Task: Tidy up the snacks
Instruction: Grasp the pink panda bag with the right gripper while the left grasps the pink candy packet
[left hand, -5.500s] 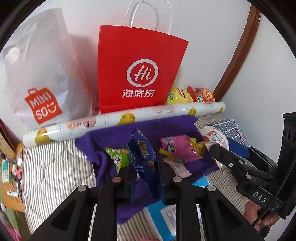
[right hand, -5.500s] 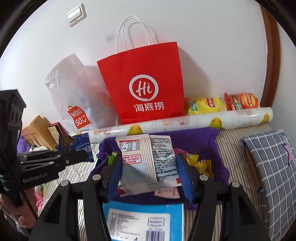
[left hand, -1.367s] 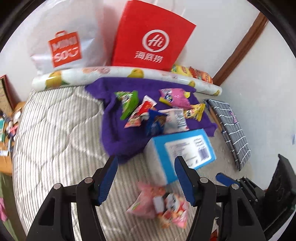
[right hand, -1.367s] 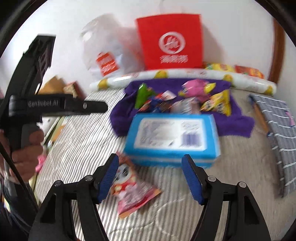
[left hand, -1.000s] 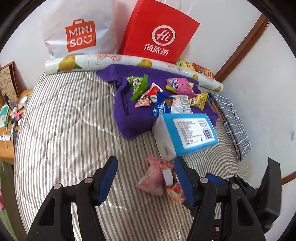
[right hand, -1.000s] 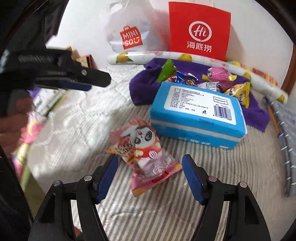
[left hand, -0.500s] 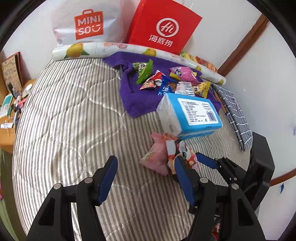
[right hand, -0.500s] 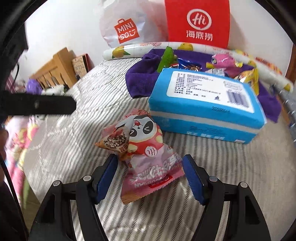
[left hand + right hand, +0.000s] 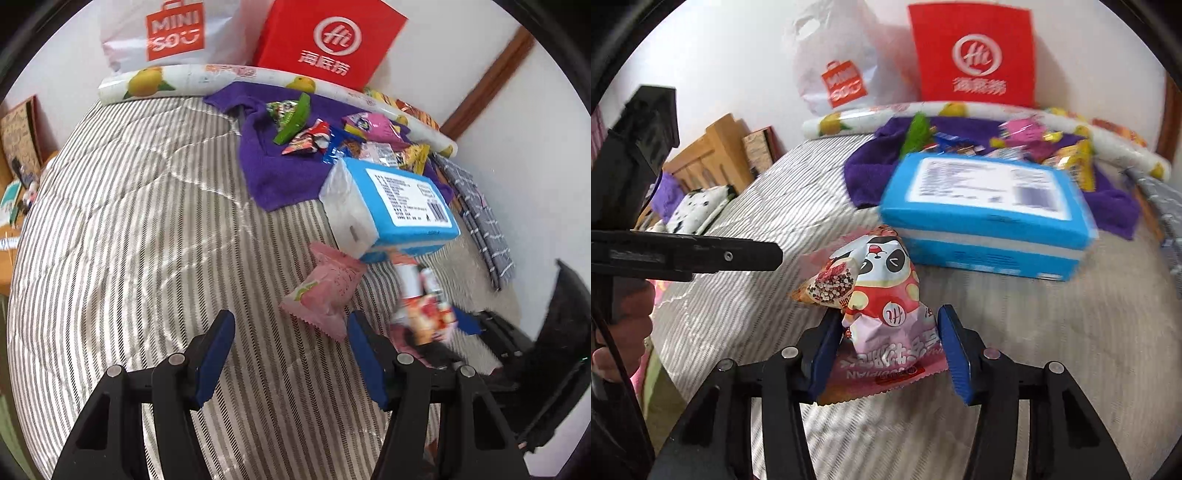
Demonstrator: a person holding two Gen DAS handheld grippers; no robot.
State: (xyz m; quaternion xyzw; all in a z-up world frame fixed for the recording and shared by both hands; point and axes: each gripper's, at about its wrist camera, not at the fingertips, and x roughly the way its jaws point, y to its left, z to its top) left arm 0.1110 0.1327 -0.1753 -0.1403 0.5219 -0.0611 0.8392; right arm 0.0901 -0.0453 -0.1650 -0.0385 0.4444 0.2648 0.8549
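Grey-and-white striped bedding (image 9: 129,221) fills the left wrist view. The left gripper (image 9: 290,341) hangs over it with its blue pads wide apart and nothing between them. Just ahead lies a pink snack packet (image 9: 325,291) on the stripes, near the corner of a blue tissue pack (image 9: 391,206). Behind the pack, a purple towel (image 9: 273,173) carries a loose heap of small snack packets (image 9: 332,129). A red paper bag (image 9: 328,40) and a white Miniso bag (image 9: 170,33) lean on the wall. At the right edge the right gripper shows, blurred.

In the right wrist view, the right gripper (image 9: 886,339) has its pads on both sides of a pink panda snack bag (image 9: 882,306). The left pad touches the bag; at the right pad I cannot tell if there is contact. The bag stands on the bedding, just in front of the tissue pack (image 9: 986,206). The left gripper's black finger (image 9: 701,254) points in from the left.
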